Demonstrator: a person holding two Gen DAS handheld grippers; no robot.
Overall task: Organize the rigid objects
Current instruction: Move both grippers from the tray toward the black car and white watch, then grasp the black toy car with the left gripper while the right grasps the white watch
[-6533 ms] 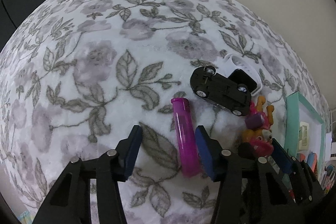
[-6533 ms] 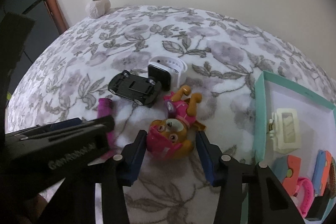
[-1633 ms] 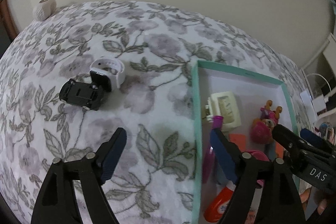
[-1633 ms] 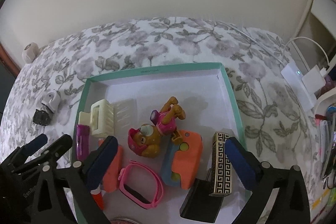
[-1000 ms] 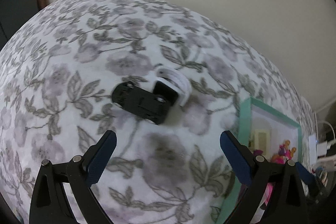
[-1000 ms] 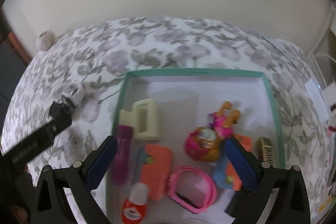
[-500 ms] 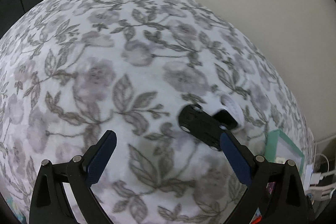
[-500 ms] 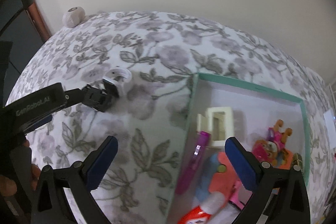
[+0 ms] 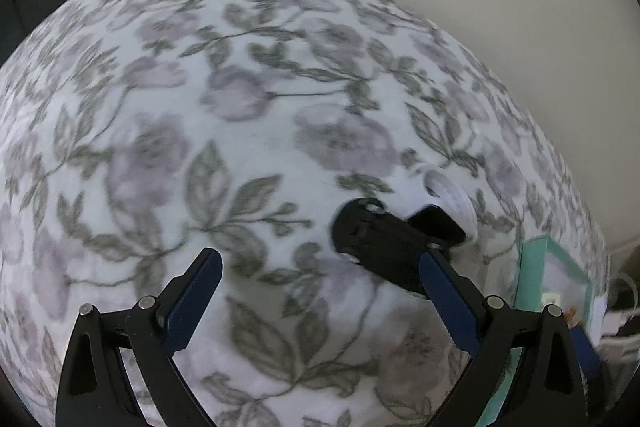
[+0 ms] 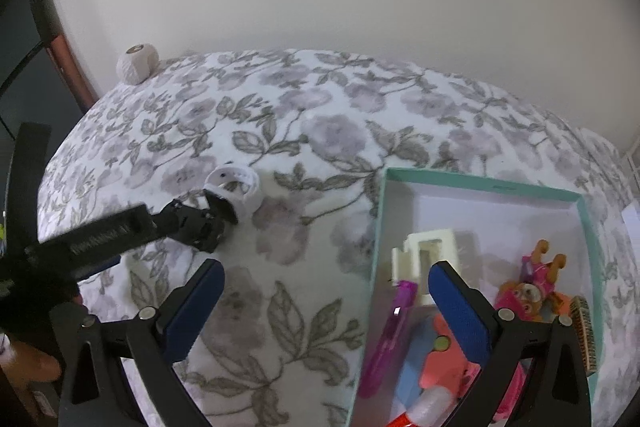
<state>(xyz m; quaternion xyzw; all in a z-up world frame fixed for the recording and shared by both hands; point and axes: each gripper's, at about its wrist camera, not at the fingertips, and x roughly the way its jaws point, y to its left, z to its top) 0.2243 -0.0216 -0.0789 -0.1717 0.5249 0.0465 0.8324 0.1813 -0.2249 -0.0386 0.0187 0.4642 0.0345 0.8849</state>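
Both the left tongs [image 9: 316, 279] and right tongs [image 10: 326, 289] are held wide open, empty; the black toy car [image 9: 378, 247] is blurred beside the left tongs' right finger.

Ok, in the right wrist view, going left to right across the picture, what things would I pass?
Left claw → black toy car → white smartwatch → cream hair clip in the teal box → dog figure → gold patterned bar.

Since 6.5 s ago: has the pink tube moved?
Yes. The pink tube was on the floral blanket beside the black toy car; it now lies inside the teal box, next to the cream hair clip.
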